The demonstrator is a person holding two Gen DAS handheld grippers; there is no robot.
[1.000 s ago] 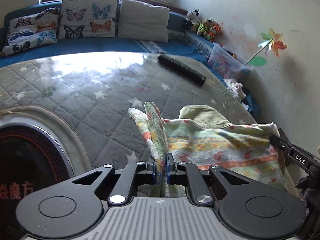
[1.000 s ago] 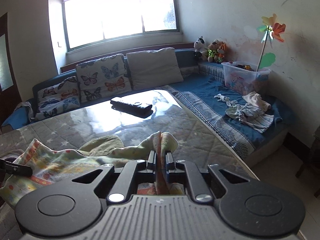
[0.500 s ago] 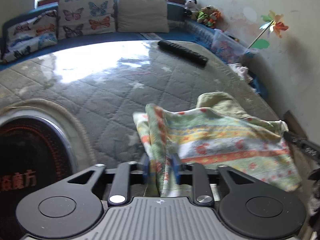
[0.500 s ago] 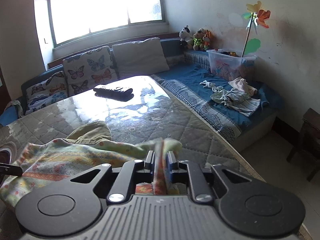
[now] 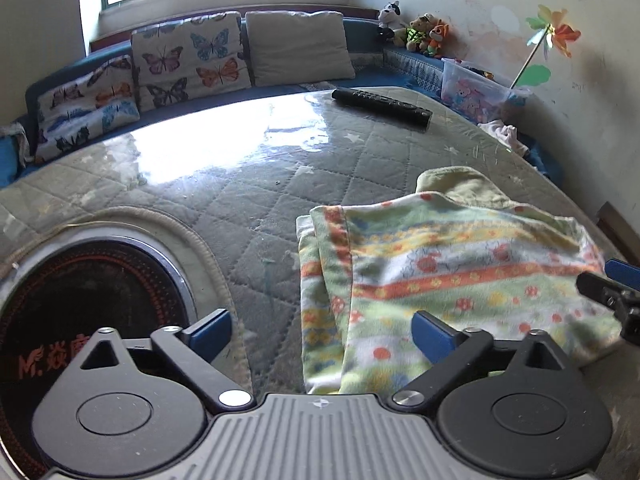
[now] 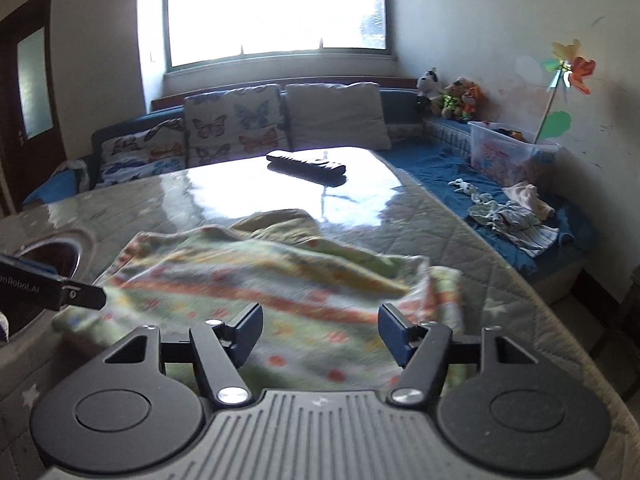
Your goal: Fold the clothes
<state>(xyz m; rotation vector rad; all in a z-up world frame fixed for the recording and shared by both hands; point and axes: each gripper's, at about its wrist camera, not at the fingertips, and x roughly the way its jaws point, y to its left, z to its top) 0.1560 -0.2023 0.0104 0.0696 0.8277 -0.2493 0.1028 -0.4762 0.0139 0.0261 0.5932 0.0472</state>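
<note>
A striped, flower-patterned garment [image 5: 448,280] lies folded over on the quilted table top [image 5: 248,184], with a plain yellow-green piece [image 5: 460,186] showing from under its far edge. My left gripper [image 5: 322,334] stands open at the garment's left near edge, nothing between its blue pads. In the right wrist view the same garment [image 6: 260,280] lies flat, and my right gripper [image 6: 320,332] is open just above its near right part, gripping nothing. Each gripper's tip shows at the edge of the other's view.
A black remote [image 5: 382,106] lies at the table's far side. A round dark cooktop [image 5: 80,304] is set in the table at the left. A blue sofa with butterfly cushions [image 5: 188,64] wraps around behind, holding a plastic toy box [image 6: 508,152] and loose clothes [image 6: 512,220].
Both grippers were shut on the garment's lifted corners; they lowered it, opened, and let go. The garment now rests flat, folded over on itself.
</note>
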